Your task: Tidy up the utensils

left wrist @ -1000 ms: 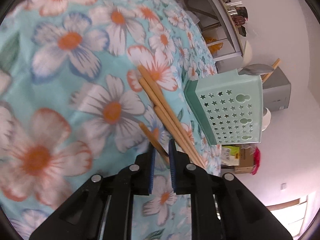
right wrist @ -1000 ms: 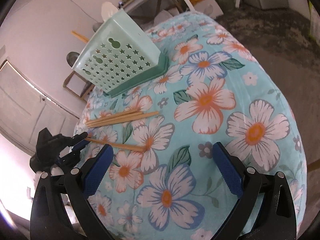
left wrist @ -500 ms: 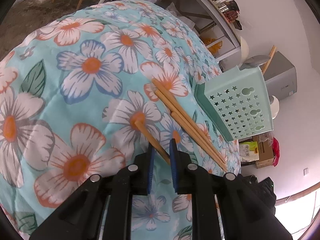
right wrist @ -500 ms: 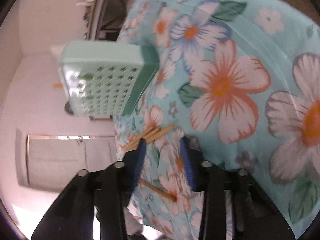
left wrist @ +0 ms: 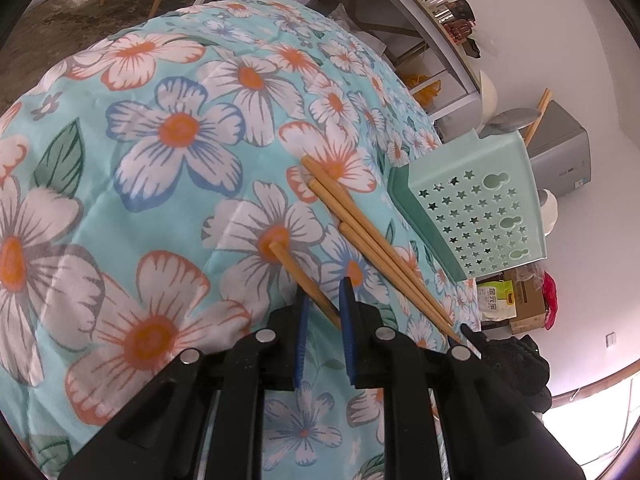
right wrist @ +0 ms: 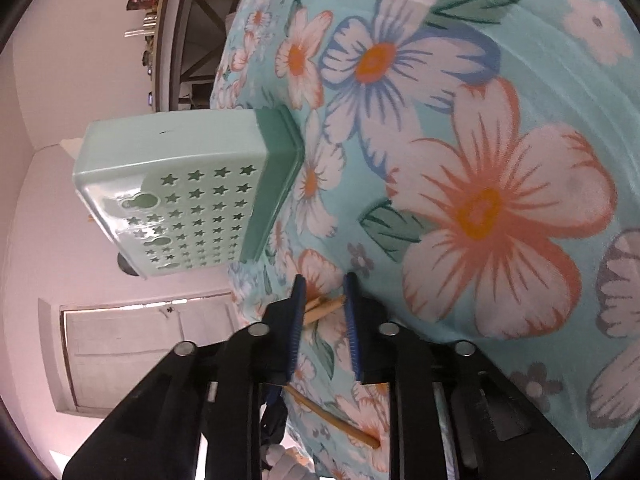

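Observation:
My left gripper (left wrist: 323, 296) is shut on one wooden chopstick (left wrist: 298, 272), whose free end lies over the flowered tablecloth (left wrist: 180, 128). Three more chopsticks (left wrist: 368, 236) lie side by side beside it, pointing at the mint star-punched utensil holder (left wrist: 480, 208). In the right wrist view my right gripper (right wrist: 323, 294) is closing on the ends of those chopsticks (right wrist: 326, 307), which reach from pad to pad. It is rolled on its side. The holder (right wrist: 188, 196) stands beyond it, and the single chopstick (right wrist: 332, 416) shows below. The right gripper (left wrist: 472, 336) also shows at the thin chopstick tips.
A ladle and a wooden handle (left wrist: 538, 114) stick out of the holder. Past the table edge are a metal shelf (left wrist: 404, 12), a grey box (left wrist: 560, 160) and a cardboard carton (left wrist: 524, 304). A white door (right wrist: 140, 352) is behind the right gripper.
The right gripper rolled over, came down to the chopstick ends and went from wide open to nearly shut around them. The left gripper kept its hold on the single chopstick and rolled slightly.

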Tool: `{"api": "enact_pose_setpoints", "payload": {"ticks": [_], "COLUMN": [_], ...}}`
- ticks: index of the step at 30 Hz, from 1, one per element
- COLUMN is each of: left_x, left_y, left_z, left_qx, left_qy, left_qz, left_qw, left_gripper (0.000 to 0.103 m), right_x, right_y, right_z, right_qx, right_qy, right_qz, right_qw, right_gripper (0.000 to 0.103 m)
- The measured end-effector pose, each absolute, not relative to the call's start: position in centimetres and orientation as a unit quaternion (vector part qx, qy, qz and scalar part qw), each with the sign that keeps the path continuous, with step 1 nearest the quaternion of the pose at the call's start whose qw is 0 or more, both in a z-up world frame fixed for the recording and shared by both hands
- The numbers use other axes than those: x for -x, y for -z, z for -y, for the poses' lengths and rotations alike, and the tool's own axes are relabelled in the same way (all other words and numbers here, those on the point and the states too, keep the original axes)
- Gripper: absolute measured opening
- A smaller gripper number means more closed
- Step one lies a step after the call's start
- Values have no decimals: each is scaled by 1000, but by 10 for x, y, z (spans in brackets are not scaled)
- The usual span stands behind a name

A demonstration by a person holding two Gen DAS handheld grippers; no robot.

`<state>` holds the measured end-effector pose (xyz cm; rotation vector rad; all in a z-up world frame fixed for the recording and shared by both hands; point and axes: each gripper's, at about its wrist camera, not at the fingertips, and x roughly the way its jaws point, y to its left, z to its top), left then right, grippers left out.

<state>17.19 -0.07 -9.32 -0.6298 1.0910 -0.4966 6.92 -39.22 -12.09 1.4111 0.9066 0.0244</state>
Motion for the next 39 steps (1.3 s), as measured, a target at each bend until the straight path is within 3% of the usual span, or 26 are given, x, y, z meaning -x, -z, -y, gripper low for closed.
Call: {"api": "enact_pose_setpoints", "payload": {"ticks": [9, 19, 26, 39], "left_x": [-172, -167, -156, -150], "left_y": [93, 75, 22, -114], "left_z": [0, 4, 8, 28], "left_qx": [289, 259, 226, 172], "left_qy": [228, 220, 252, 327], "left_qz": [-503, -484, -423, -273], "left_qw": [782, 806, 840, 888], "left_gripper": [14, 15, 11, 5], "right_x": [-57, -22, 4, 25], "right_y": [115, 7, -42, -51], "right_z": [397, 409, 415, 435], "right_qx": [-630, -510, -448, -442], "right_qy": [-12, -47, -70, -71], "right_qz": [-374, -276, -218, -187], "right_qw": [681, 813, 864, 874], "right_gripper": [7, 3, 3, 3]}}
